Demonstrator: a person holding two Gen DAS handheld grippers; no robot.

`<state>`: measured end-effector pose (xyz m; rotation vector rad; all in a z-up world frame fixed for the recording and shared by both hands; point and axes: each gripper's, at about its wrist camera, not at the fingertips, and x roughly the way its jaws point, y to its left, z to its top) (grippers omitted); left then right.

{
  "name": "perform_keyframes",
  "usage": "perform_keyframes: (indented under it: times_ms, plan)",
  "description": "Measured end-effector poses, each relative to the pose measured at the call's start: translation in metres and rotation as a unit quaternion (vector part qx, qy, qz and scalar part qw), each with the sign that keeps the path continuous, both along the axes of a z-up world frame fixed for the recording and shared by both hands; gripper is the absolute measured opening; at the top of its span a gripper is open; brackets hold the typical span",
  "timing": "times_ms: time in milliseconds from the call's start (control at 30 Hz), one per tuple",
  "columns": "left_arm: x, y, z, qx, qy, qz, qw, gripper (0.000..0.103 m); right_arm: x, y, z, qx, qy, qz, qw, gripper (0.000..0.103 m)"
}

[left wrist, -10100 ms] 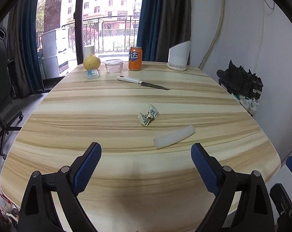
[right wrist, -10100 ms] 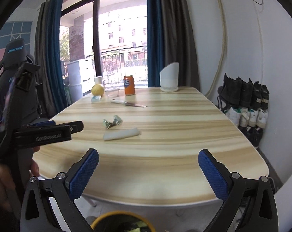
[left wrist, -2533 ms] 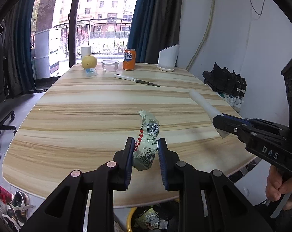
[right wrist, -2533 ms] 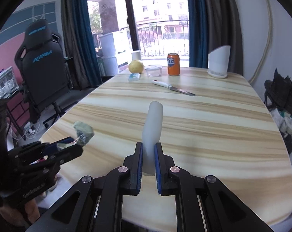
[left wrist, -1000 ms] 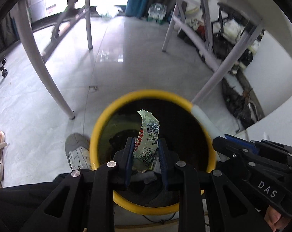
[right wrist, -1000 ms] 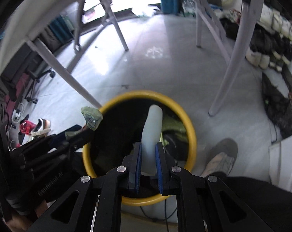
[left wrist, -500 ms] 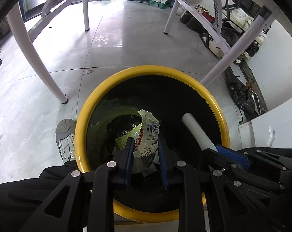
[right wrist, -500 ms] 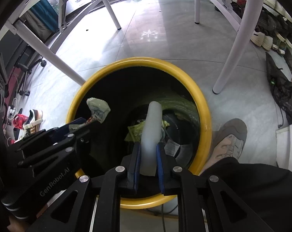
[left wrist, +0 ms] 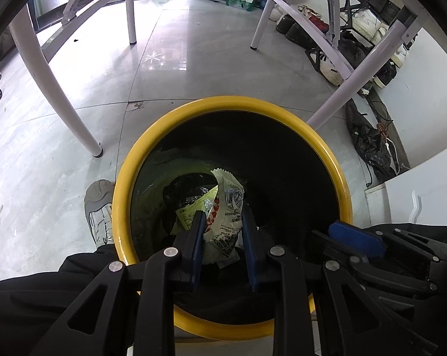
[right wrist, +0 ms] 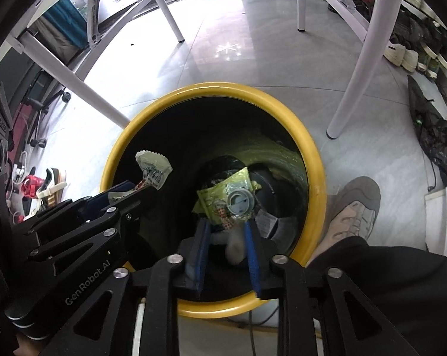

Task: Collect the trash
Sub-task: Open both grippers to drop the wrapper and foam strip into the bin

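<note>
Both grippers hang over the mouth of a yellow-rimmed bin (left wrist: 232, 101) (right wrist: 217, 87) on the floor. My left gripper (left wrist: 222, 216) is shut on a crumpled printed wrapper (left wrist: 228, 198), which sticks up over the bin's dark inside. From the right wrist view the left gripper (right wrist: 128, 190) shows at the left with that wrapper (right wrist: 152, 167). My right gripper (right wrist: 226, 225) has its jaws opening. The white tube (right wrist: 235, 249) shows blurred and low between them, with no pad pressing on it. In the left wrist view the right gripper (left wrist: 342, 234) shows with no tube.
Inside the bin lie a yellow-green packet (right wrist: 223, 198) and a black bag (left wrist: 188, 184). White table legs (left wrist: 60, 89) (right wrist: 354, 83) stand around the bin. The person's shoes (left wrist: 100, 210) (right wrist: 354, 207) and dark trouser legs flank it. More shoes (left wrist: 327, 65) lie along the wall.
Both grippers sank a little closer over the bin. The right jaws spread and the white tube slipped down out of their grip. The left gripper still holds the wrapper.
</note>
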<state>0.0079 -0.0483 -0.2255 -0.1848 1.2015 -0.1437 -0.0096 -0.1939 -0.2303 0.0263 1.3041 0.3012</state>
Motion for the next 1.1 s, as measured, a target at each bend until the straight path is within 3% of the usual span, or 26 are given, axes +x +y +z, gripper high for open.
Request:
perform_keyframes:
  times_ms: [67, 400, 500, 600, 667, 767, 933, 1033, 1100]
  plan:
    - [0.000, 0.001, 0.000, -0.001, 0.001, 0.003, 1.0000, 0.019, 0.001, -0.003, 0.000, 0.000, -0.001, -0.008, 1.000, 0.043]
    - [0.000, 0.002, 0.000, 0.003, 0.000, 0.005, 1.0000, 0.019, 0.002, -0.013, 0.006, -0.018, -0.022, -0.034, 0.999, 0.054]
    - [0.001, 0.002, -0.001, 0.009, 0.004, 0.013, 0.9999, 0.020, 0.003, -0.016, 0.007, -0.018, -0.024, -0.044, 0.999, 0.062]
    - [0.001, 0.001, 0.000, 0.022, 0.005, 0.020, 0.9995, 0.033, 0.004, -0.018, 0.009, -0.020, -0.027, -0.049, 0.998, 0.071]
    - [0.000, 0.002, 0.001, 0.026, 0.000, 0.027, 0.9993, 0.052, 0.004, -0.019, 0.009, -0.024, -0.031, -0.052, 0.998, 0.078]
    - [0.000, 0.006, 0.002, 0.028, -0.001, 0.040, 0.9988, 0.065, 0.005, -0.022, 0.011, -0.023, -0.035, -0.061, 0.997, 0.082]
    - [0.001, 0.008, 0.002, 0.040, -0.002, 0.050, 0.9980, 0.072, 0.005, -0.027, 0.017, -0.025, -0.048, -0.079, 0.995, 0.087]
    - [-0.001, 0.010, 0.005, 0.050, -0.012, 0.059, 0.9969, 0.083, 0.006, -0.031, 0.021, -0.024, -0.057, -0.095, 0.994, 0.101]
    - [-0.002, 0.013, 0.007, 0.049, -0.016, 0.066, 0.9965, 0.084, 0.006, -0.034, 0.025, -0.022, -0.063, -0.104, 0.992, 0.103]
